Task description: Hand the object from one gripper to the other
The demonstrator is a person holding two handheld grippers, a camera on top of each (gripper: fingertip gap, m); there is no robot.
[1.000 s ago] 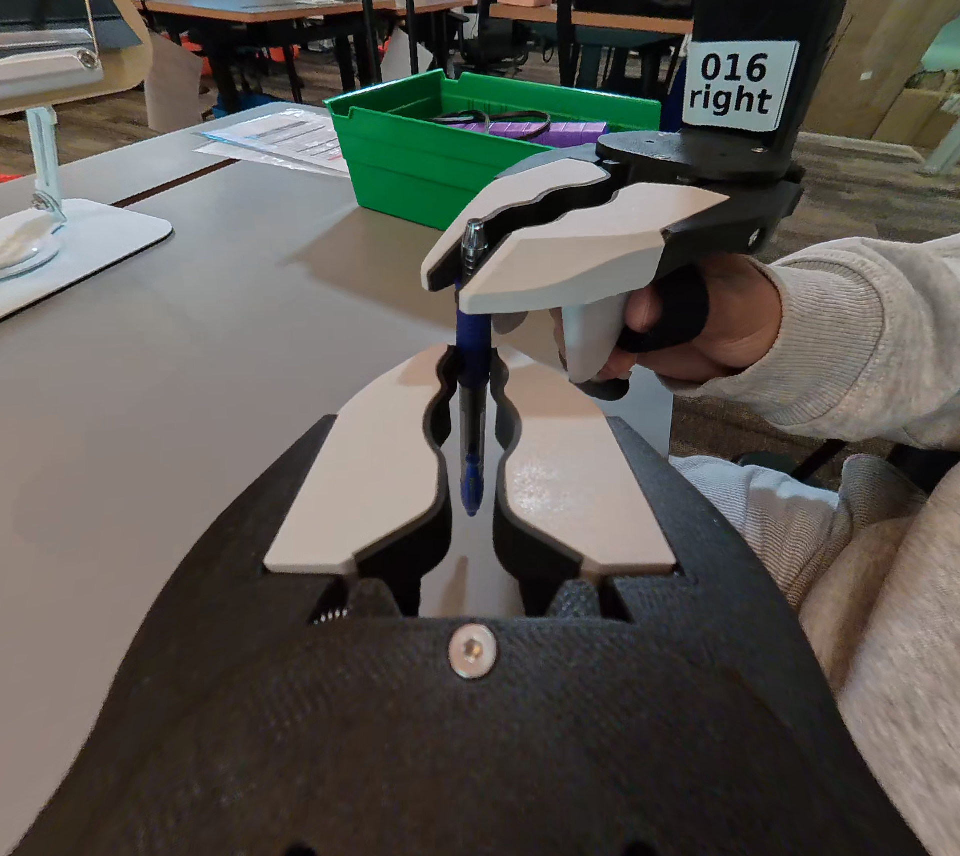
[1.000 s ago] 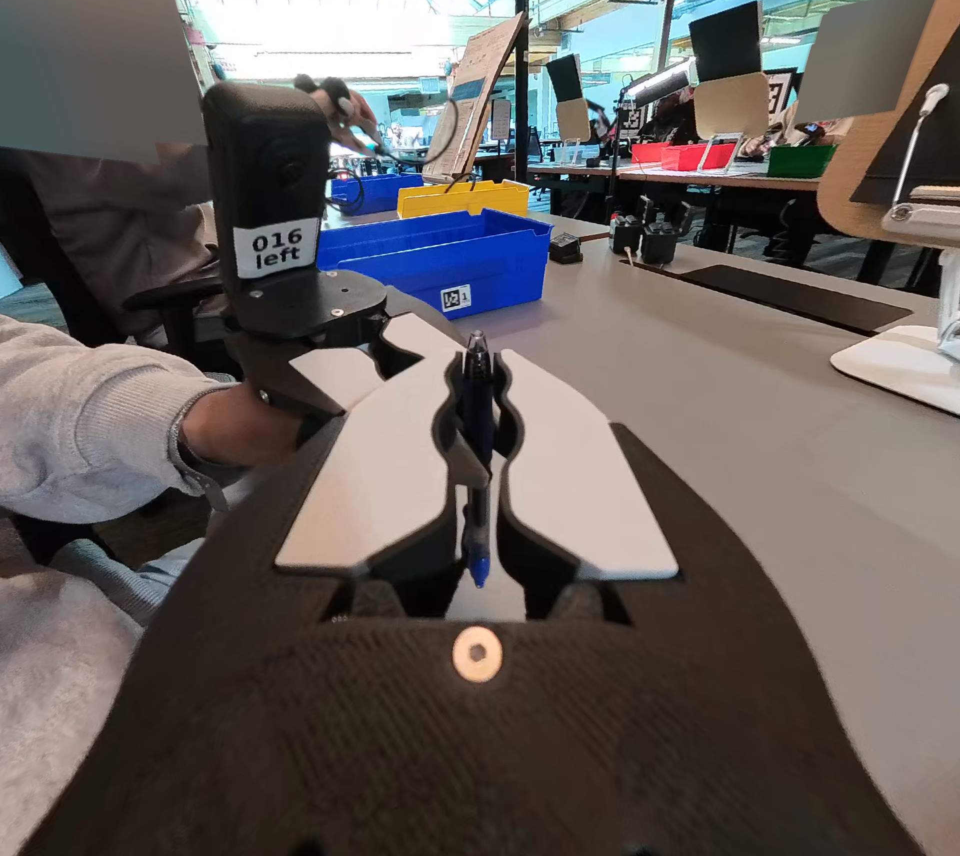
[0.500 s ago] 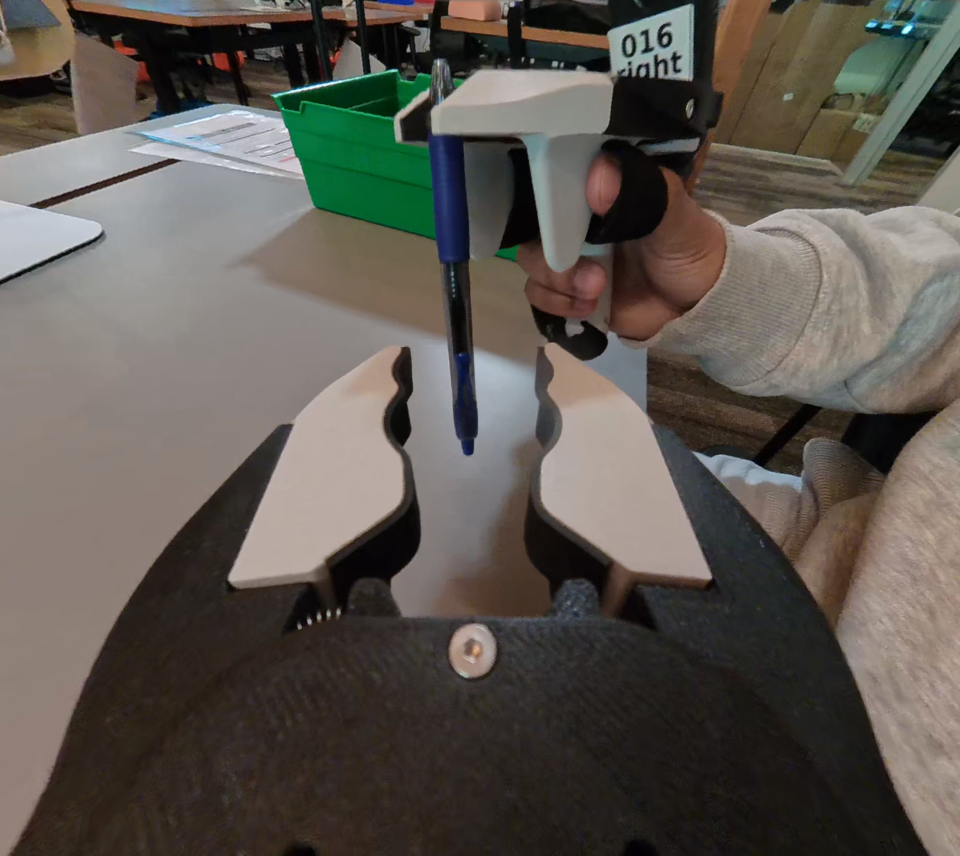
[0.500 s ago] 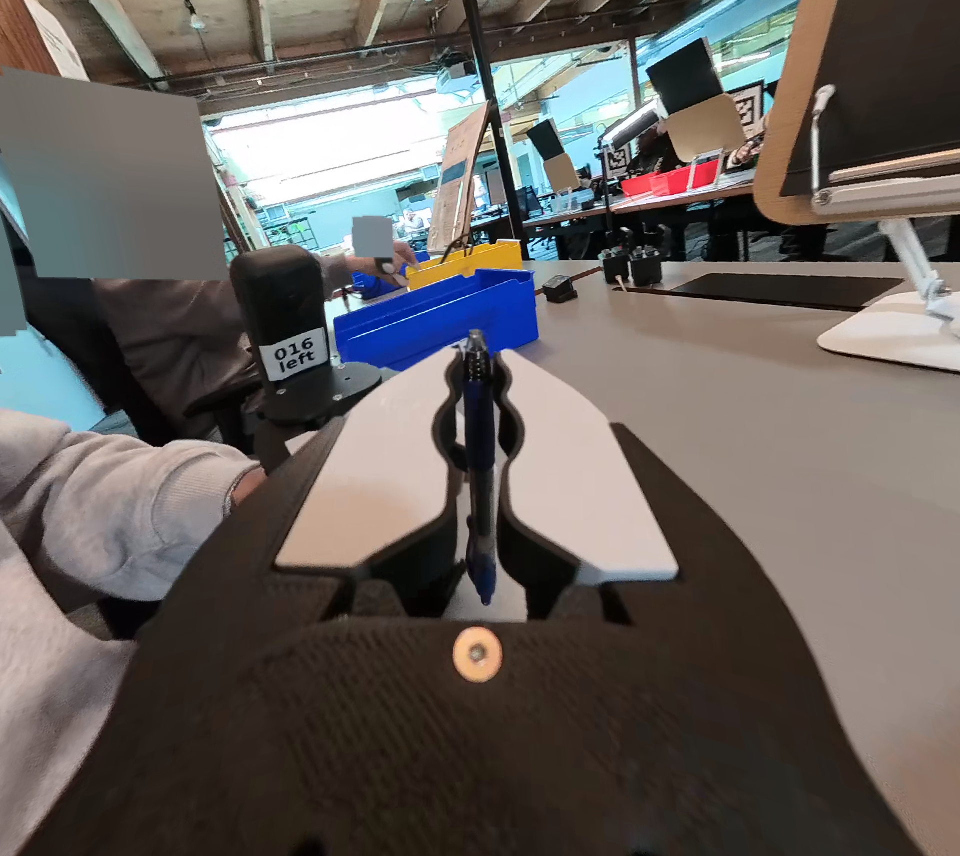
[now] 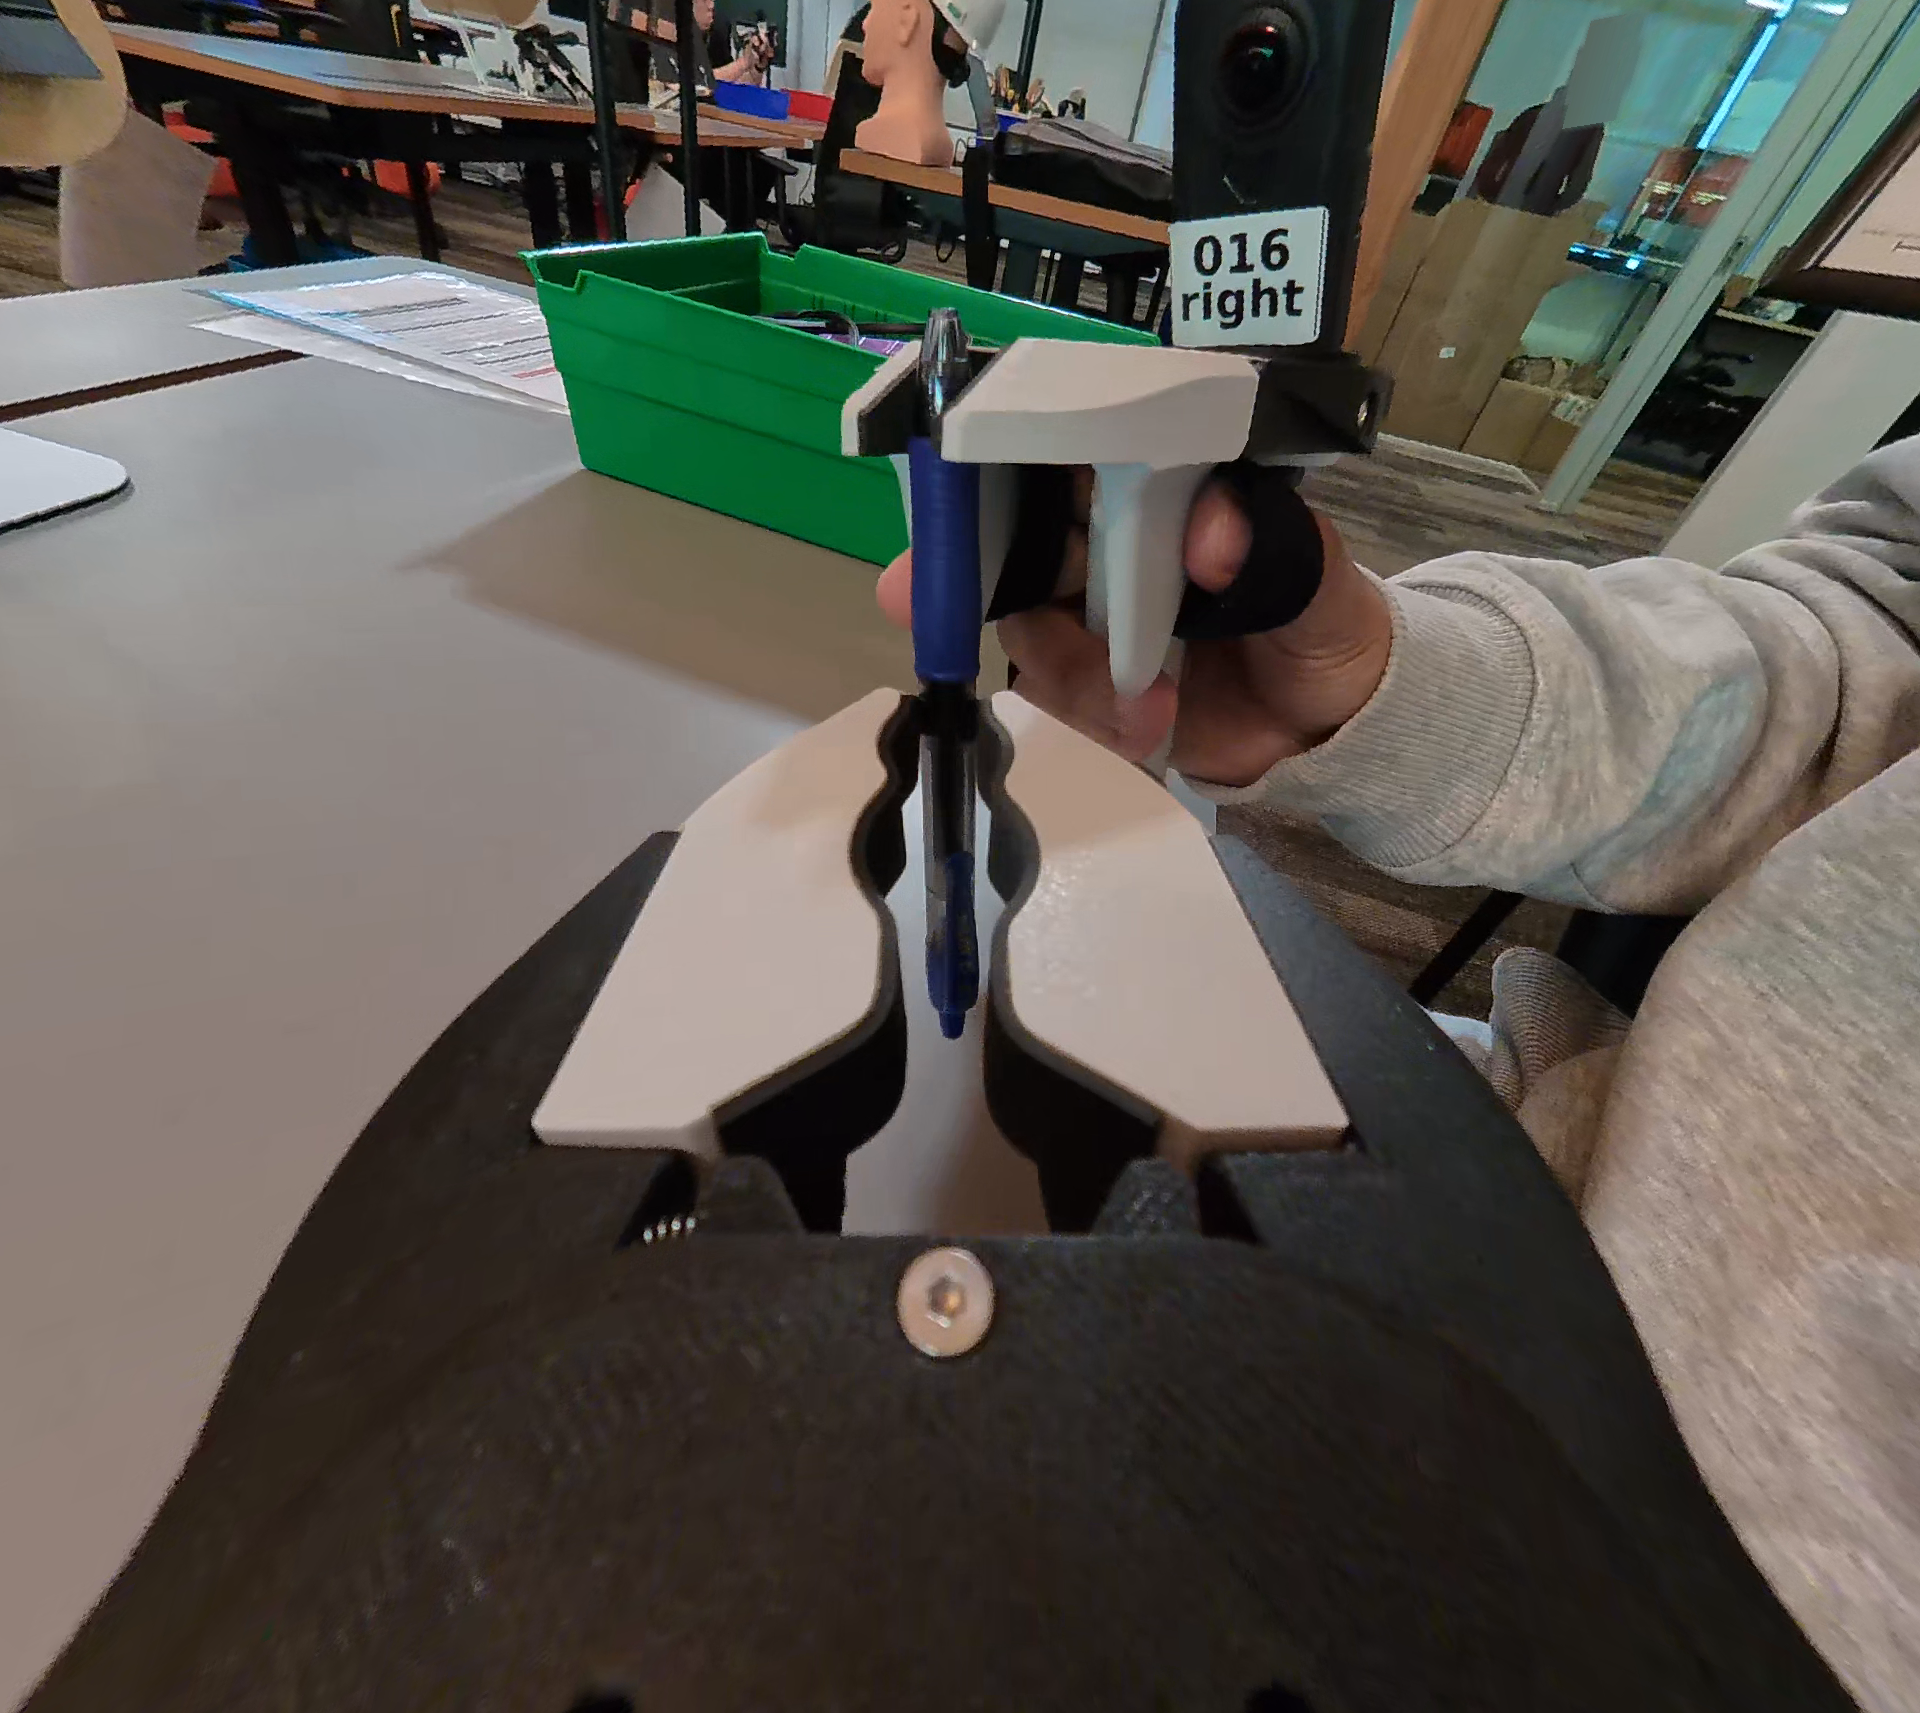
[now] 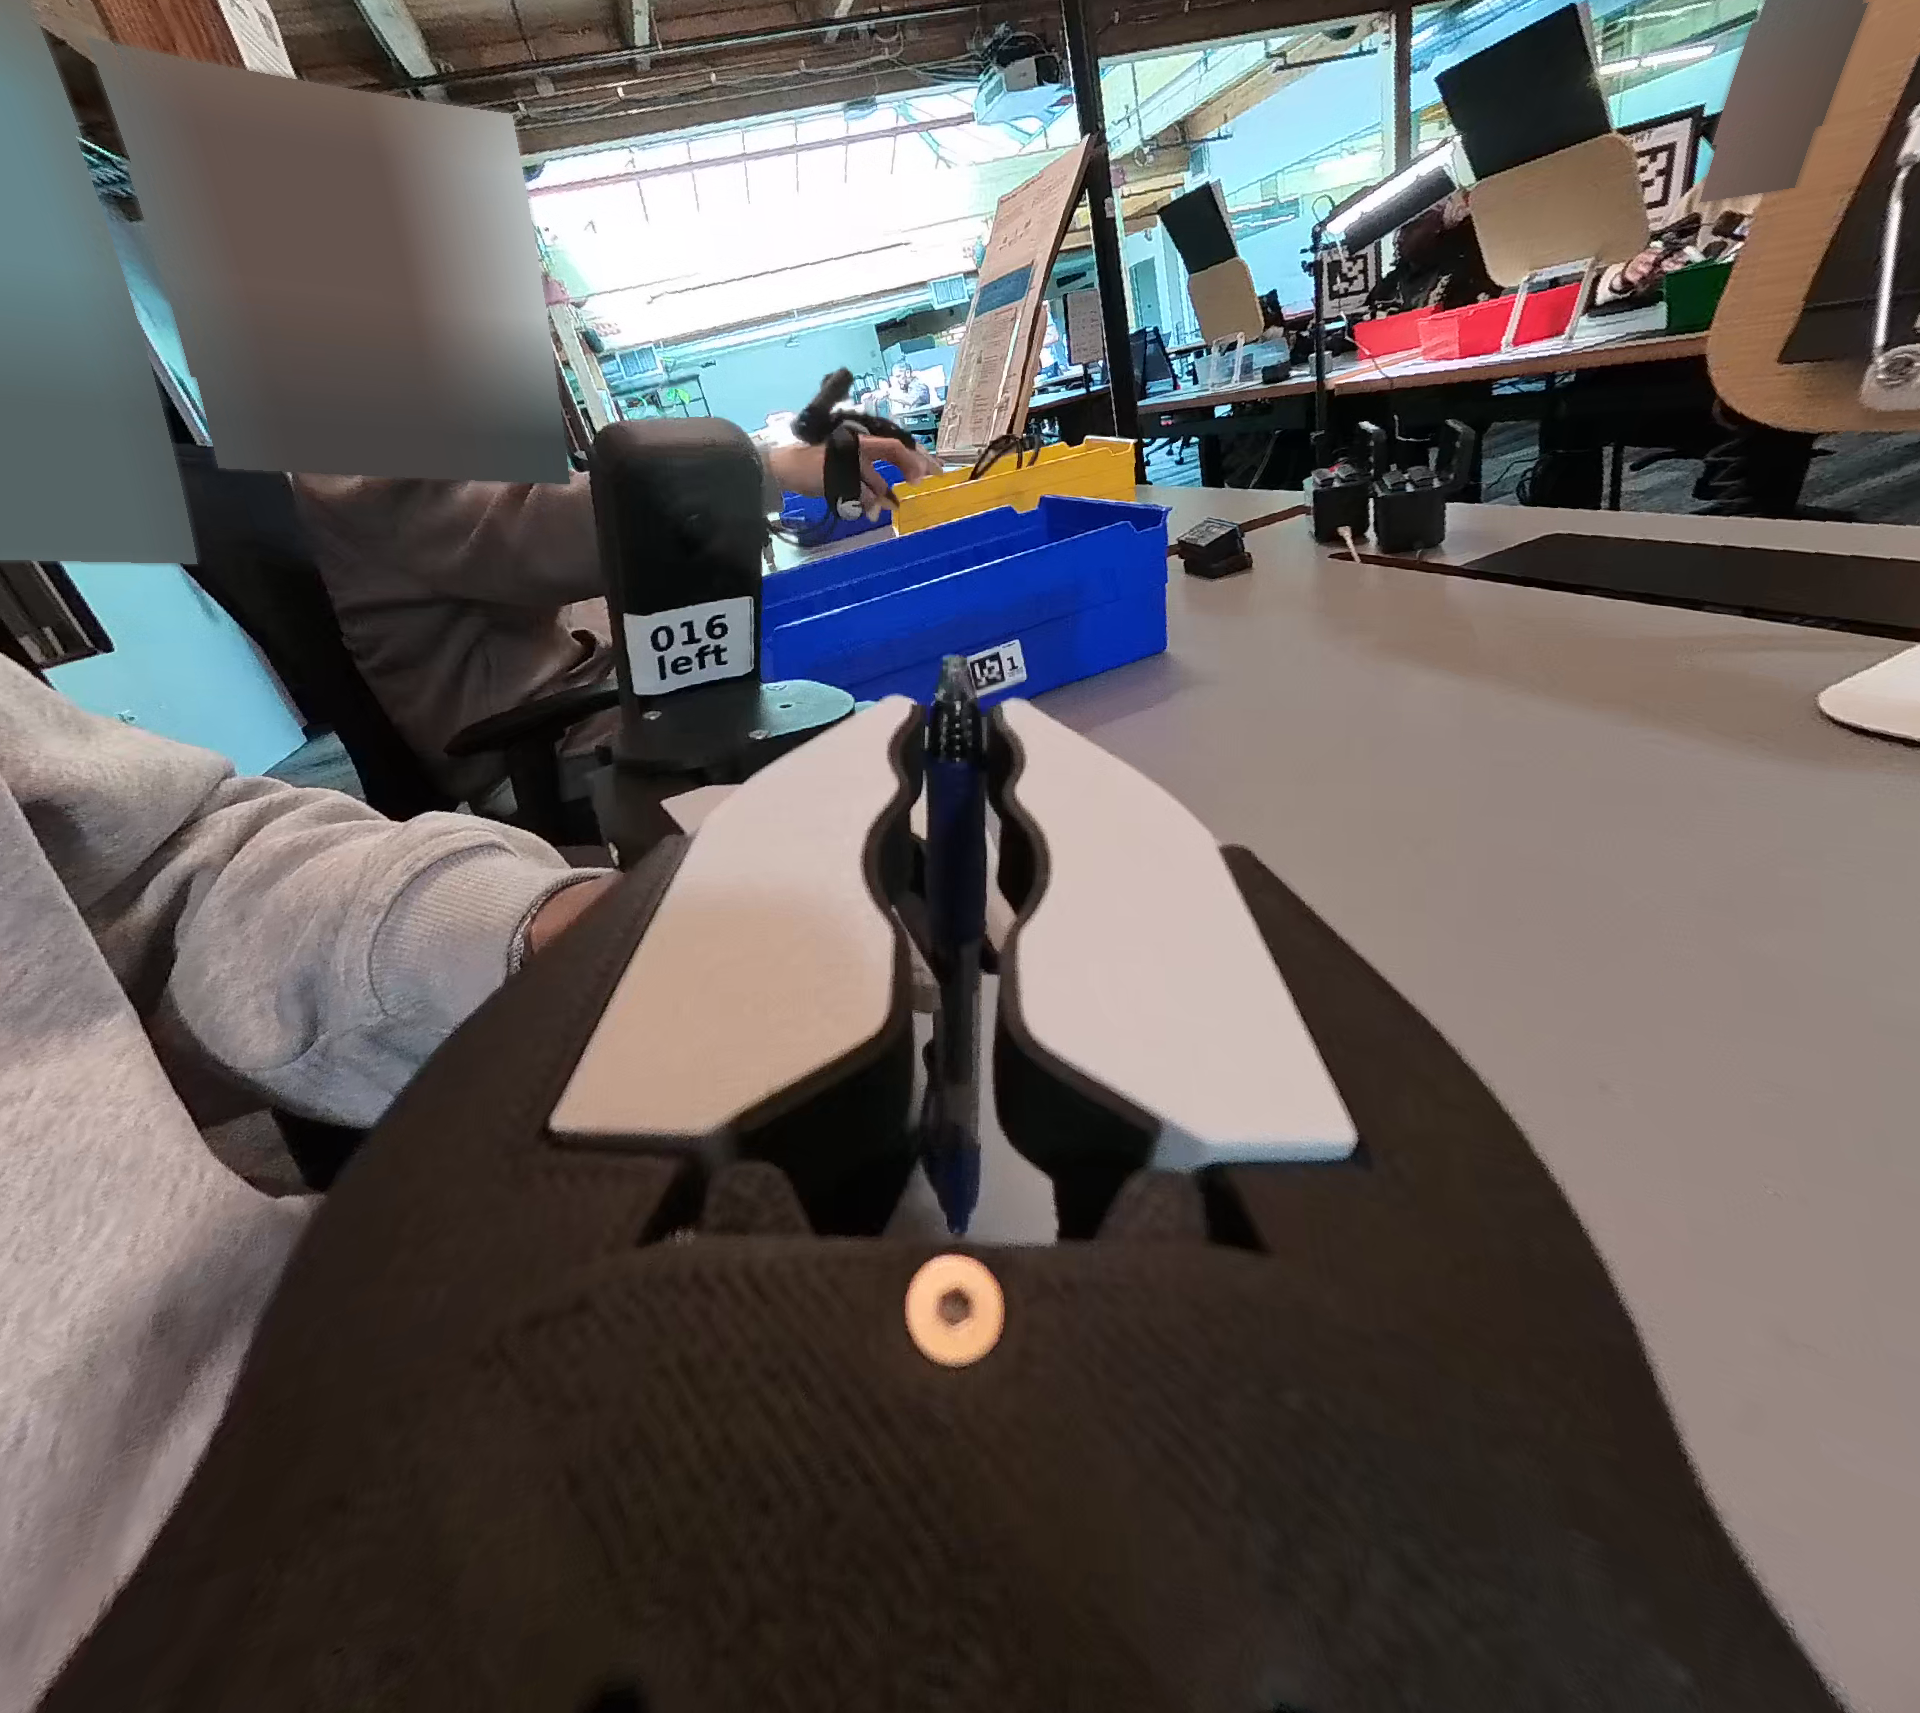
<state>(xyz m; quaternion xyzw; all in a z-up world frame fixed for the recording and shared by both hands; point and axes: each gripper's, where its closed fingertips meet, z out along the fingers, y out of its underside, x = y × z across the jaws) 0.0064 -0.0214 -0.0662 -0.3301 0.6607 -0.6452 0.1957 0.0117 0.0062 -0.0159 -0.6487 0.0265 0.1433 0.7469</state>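
Left wrist view: the left gripper [image 5: 943,718], spread wide half a second ago, has closed on the one blue pen [image 5: 945,562], upright above the grey table [image 5: 312,624]; the right gripper [image 5: 935,406] grips its top.

Right wrist view: the right gripper [image 6: 951,718] remains clenched on the ribbed pen [image 6: 954,874].

A blue pen [image 5: 943,567] with a clear barrel is held upright above the table, tip down, clamped near its top and around its lower half.
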